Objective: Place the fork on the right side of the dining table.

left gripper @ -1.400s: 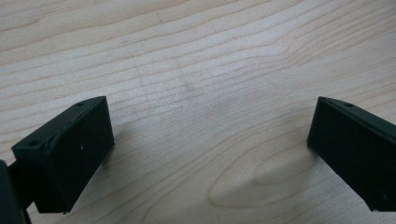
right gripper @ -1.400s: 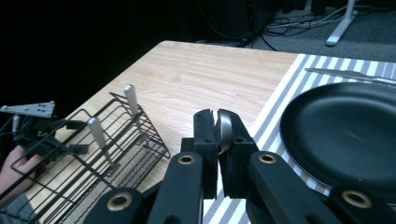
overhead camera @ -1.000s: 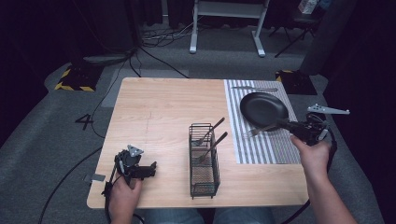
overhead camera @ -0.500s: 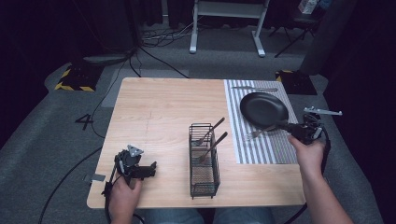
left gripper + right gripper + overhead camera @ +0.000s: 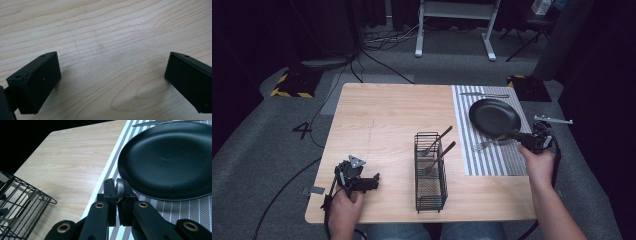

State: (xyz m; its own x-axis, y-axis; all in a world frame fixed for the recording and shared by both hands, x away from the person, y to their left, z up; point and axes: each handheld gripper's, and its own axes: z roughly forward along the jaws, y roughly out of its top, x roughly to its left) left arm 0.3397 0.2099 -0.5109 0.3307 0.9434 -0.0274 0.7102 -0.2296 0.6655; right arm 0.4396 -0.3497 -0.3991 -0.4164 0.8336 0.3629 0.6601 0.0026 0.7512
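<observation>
While your right gripper (image 5: 117, 192) clamps a fork (image 5: 488, 144) beside the plate (image 5: 494, 116), placing remains. Your left gripper (image 5: 110, 82) sits open, empty; two utensils (image 5: 435, 150) wait in the basket (image 5: 430, 192).

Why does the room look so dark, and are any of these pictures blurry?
High view: light falls on the wooden table while the floor behind sinks into black; slightly soft overall. Left gripper view: the wood grain is sharp, and the open left claw casts soft shadows beside its jaws. Right gripper view: the right claw is crisp, and the black plate shows a dull sheen.
</observation>
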